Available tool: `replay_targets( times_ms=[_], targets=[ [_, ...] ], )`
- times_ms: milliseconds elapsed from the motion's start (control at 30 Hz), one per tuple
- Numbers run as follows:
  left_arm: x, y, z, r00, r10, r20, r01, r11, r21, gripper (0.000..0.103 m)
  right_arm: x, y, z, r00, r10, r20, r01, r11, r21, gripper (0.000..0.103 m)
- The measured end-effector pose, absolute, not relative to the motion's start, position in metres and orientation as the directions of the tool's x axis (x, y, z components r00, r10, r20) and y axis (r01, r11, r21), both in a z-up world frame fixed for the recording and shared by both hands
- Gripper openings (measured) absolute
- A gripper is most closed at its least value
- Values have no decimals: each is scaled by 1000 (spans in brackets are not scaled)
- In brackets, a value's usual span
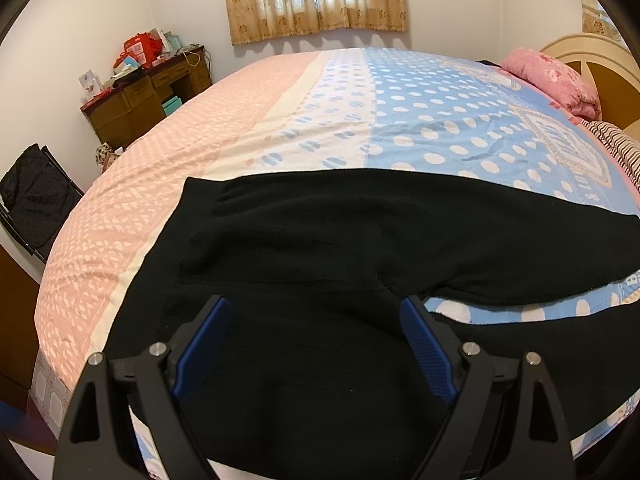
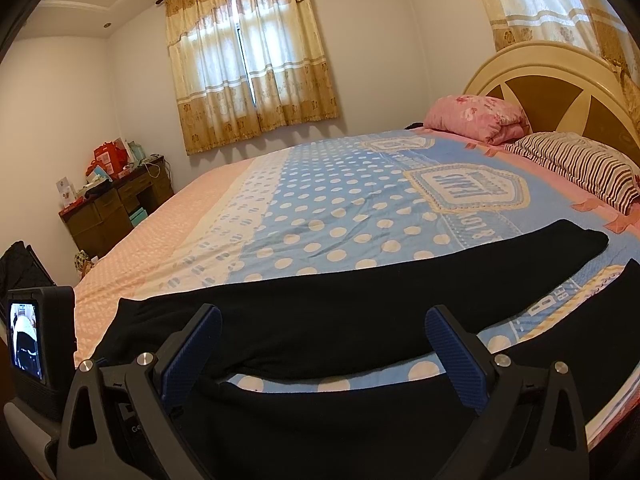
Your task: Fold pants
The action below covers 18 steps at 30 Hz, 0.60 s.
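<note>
Black pants (image 1: pixel 320 248) flat on bed (image 1: pixel 420 120), legs running rightward toward pink pillow (image 1: pixel 552 80). My left tongs (image 1: pixel 316 344) over waist end, right tongs (image 2: pixel 324 354) over legs, both released, nothing gripped.

Bed (image 2: pixel 320 216) with polka-dot sheet, black pants (image 2: pixel 340 320) spread flat, pink quilt (image 2: pixel 476 118), striped pillow (image 2: pixel 580 164) by headboard

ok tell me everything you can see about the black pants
The black pants look like soft, matte knit or fleece. They lie spread flat on the bedspread, waistband at the left, both legs running right with a gap of sheet between them. Neither open gripper, left or right, grips them.
</note>
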<state>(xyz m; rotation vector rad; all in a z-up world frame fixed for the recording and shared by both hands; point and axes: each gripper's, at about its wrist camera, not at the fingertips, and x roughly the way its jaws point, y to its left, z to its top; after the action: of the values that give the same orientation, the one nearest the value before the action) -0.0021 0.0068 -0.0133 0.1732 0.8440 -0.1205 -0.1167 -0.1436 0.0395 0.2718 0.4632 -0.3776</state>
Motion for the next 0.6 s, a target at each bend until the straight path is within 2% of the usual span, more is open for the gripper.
replay_targets(
  times_ms=[600],
  targets=[
    [1, 6, -19, 643, -25, -765, 176, 977, 117, 90, -112, -147, 34, 813, -286, -507, 421, 890, 173, 102]
  ],
)
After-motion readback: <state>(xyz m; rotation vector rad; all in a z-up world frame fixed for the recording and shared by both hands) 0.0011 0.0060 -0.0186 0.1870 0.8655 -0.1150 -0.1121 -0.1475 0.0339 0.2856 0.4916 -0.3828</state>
